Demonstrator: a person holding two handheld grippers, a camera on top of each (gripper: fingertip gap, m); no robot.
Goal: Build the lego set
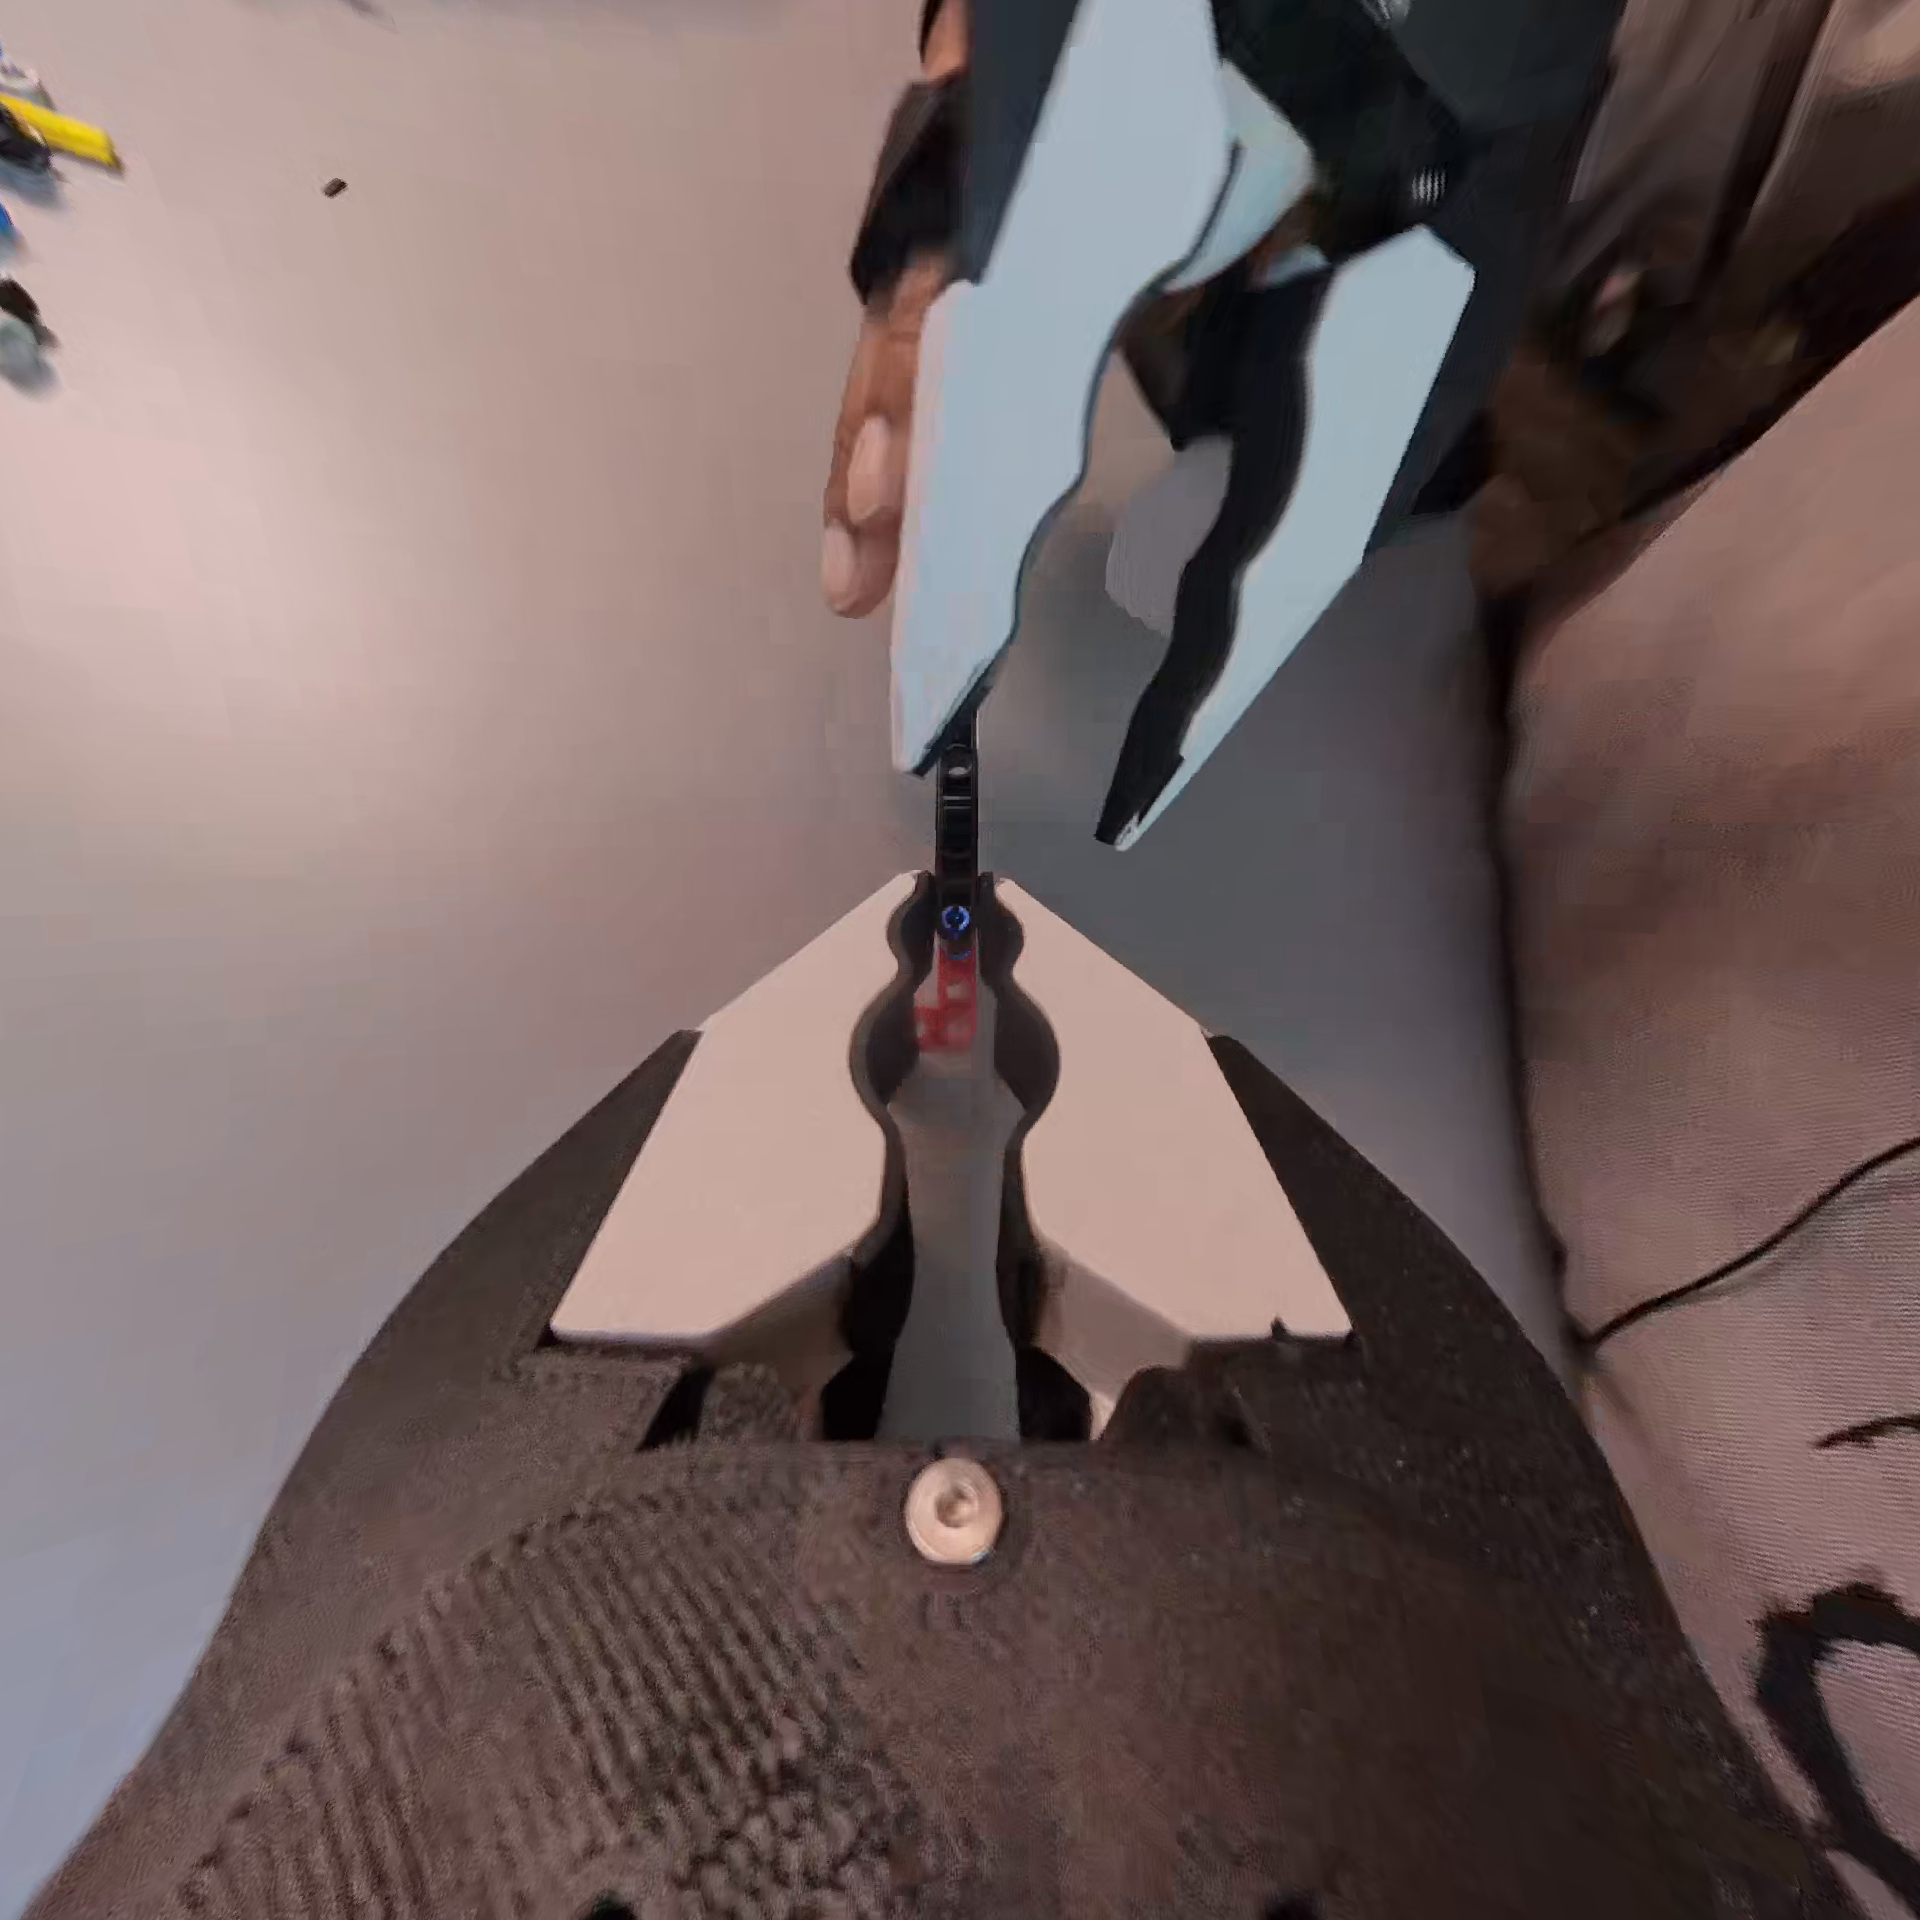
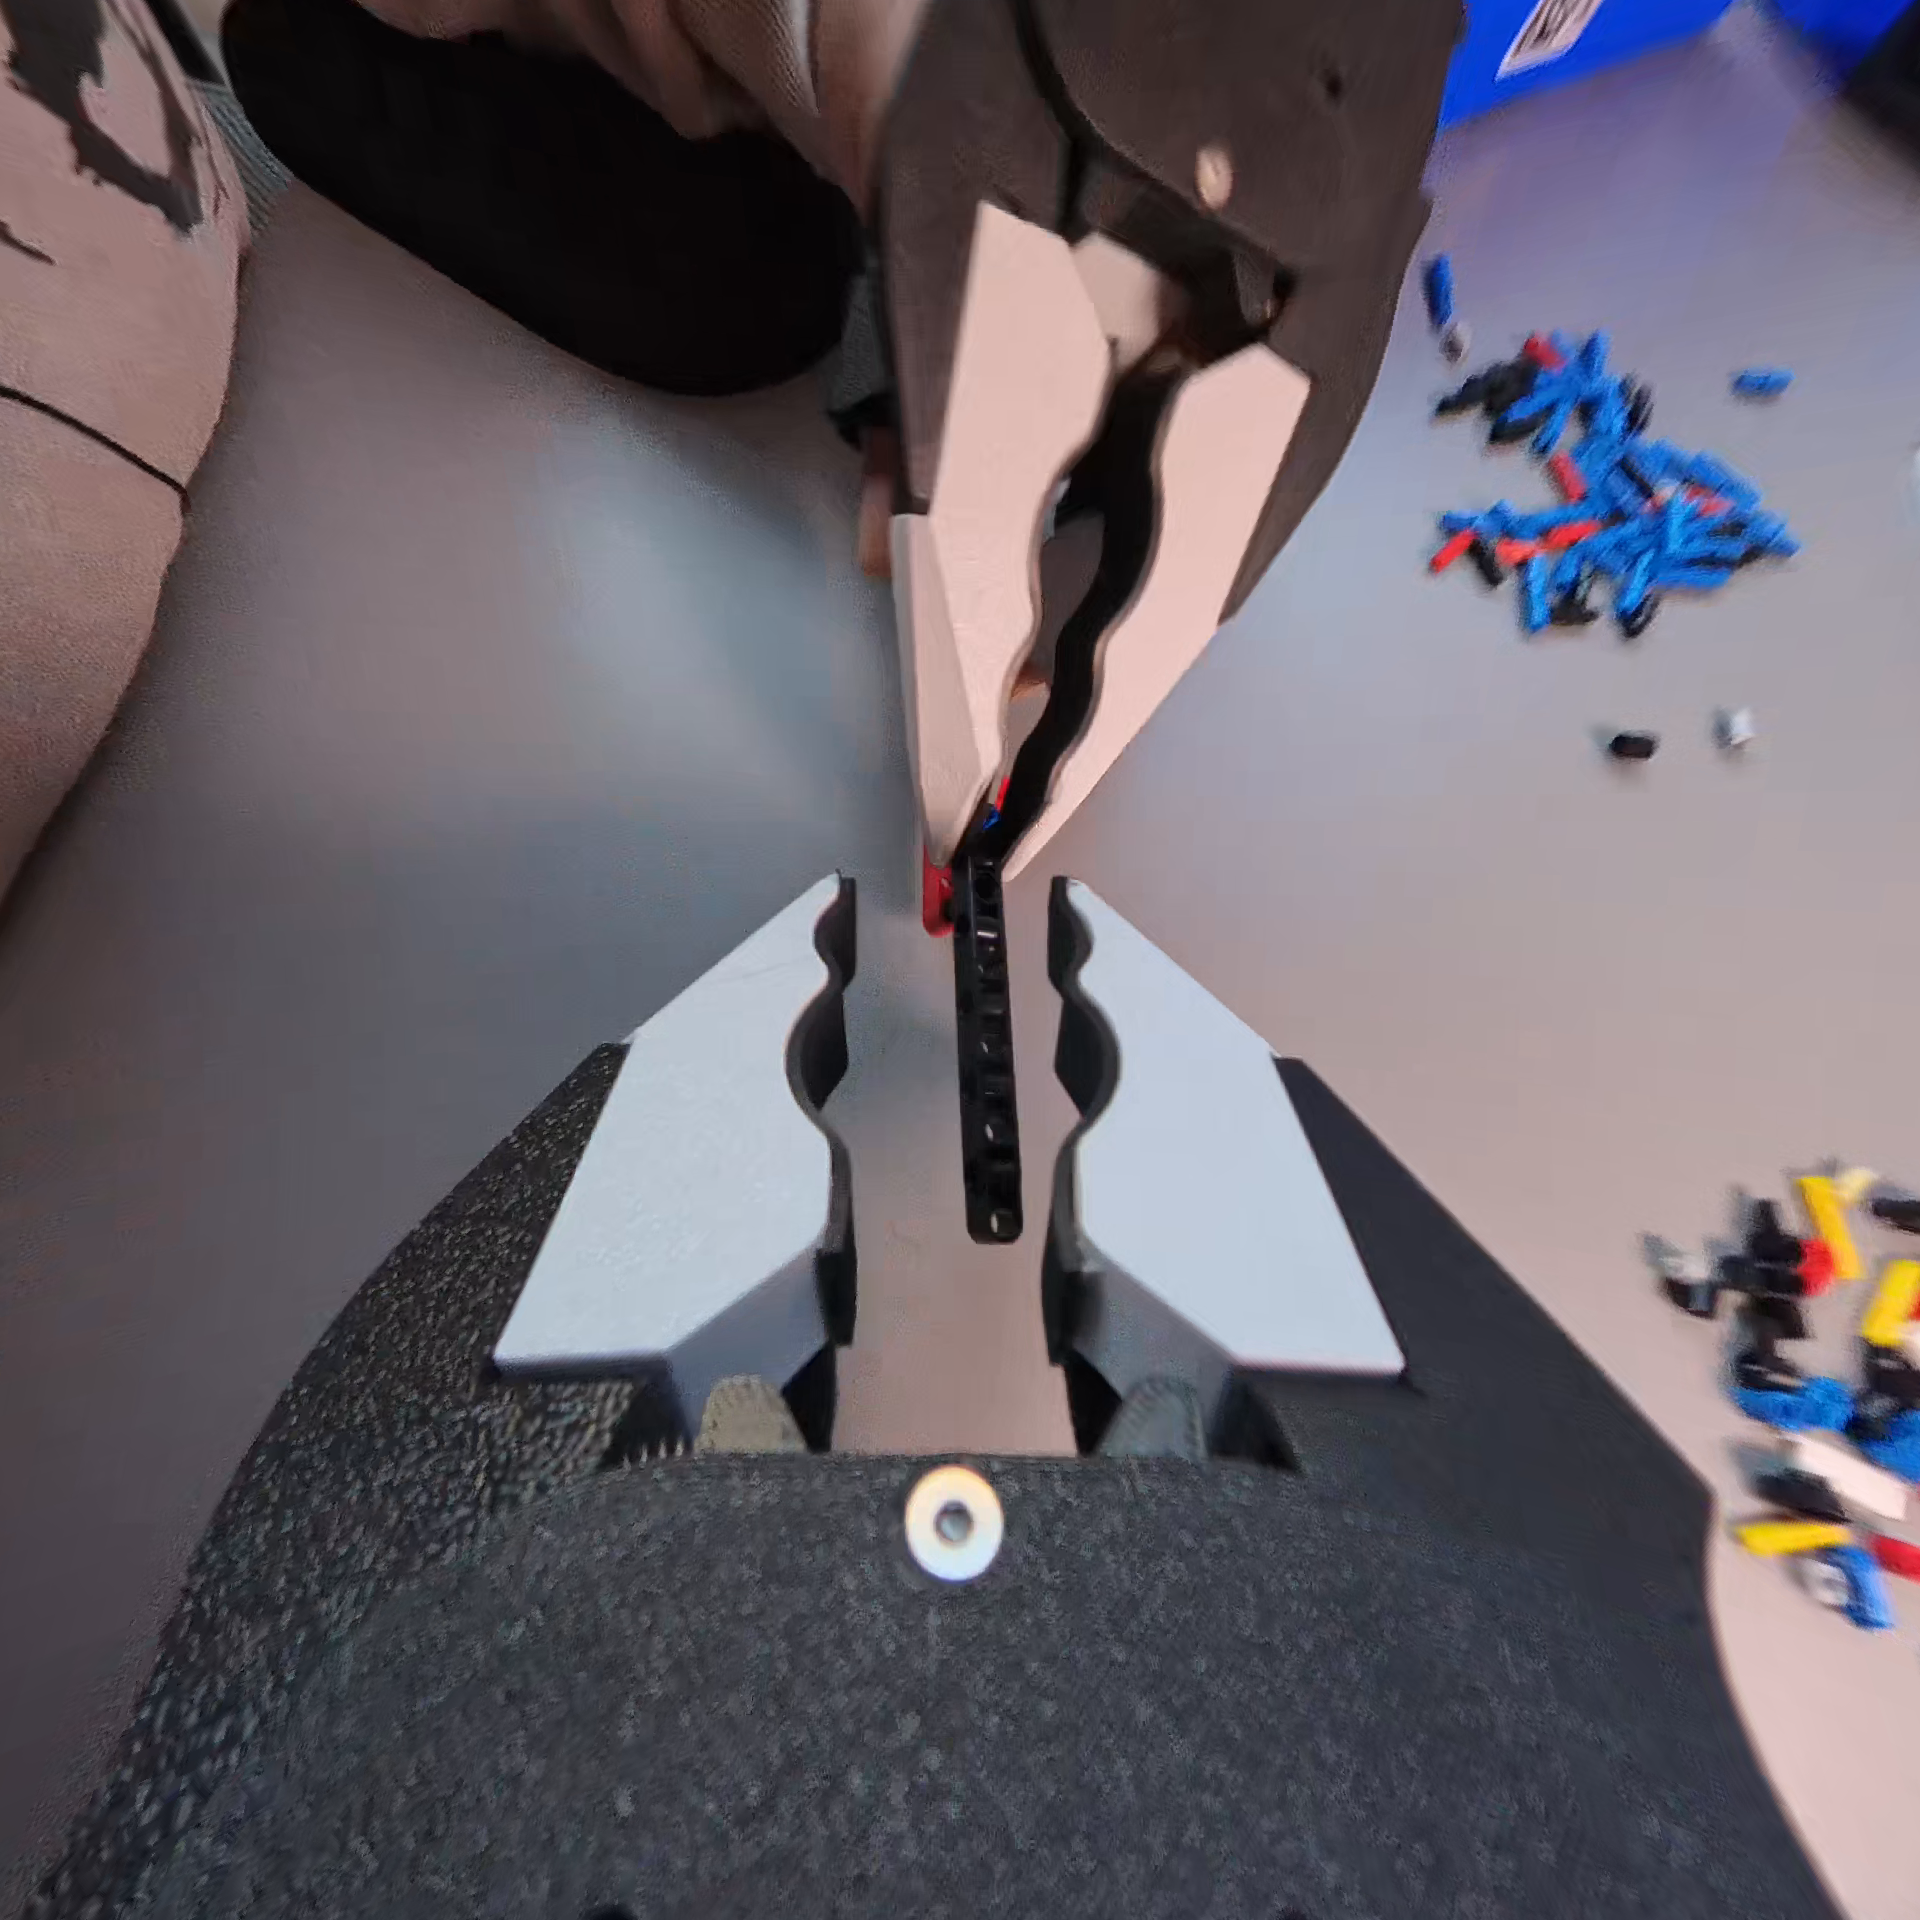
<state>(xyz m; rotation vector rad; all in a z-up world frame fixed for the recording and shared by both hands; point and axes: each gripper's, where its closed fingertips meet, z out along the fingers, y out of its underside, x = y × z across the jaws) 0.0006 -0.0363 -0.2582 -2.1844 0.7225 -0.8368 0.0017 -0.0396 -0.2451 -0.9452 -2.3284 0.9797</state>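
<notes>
We see the left claw (image 1: 956, 883) clenched on a small lego assembly: a long black beam (image 1: 956, 821) with holes sticks forward out of its tips, a blue pin (image 1: 954, 918) sits in the beam right at the tips, and a red piece (image 1: 943, 1013) is lodged further back between the fingers. In the right wrist view the same left claw (image 2: 982, 847) comes down from above, pinching the black beam (image 2: 989, 1060) at its far end with the red piece (image 2: 938, 899) beside it. The right claw (image 2: 951, 894) is released, fingers spread apart, and the beam lies in the gap between them without clear contact on either side. From the left view the right claw (image 1: 1018, 805) hangs over the beam, one fingertip at or just beside the beam's far end; contact we cannot tell. A person's hand (image 1: 868, 468) shows behind it. The grey surface (image 2: 416, 831) carries a pile of blue, black and red pins (image 2: 1610, 499) and a mixed pile of yellow, black and blue pieces (image 2: 1818, 1382), both well apart from the claws, plus a blue box (image 2: 1590, 62) at the far edge.
</notes>
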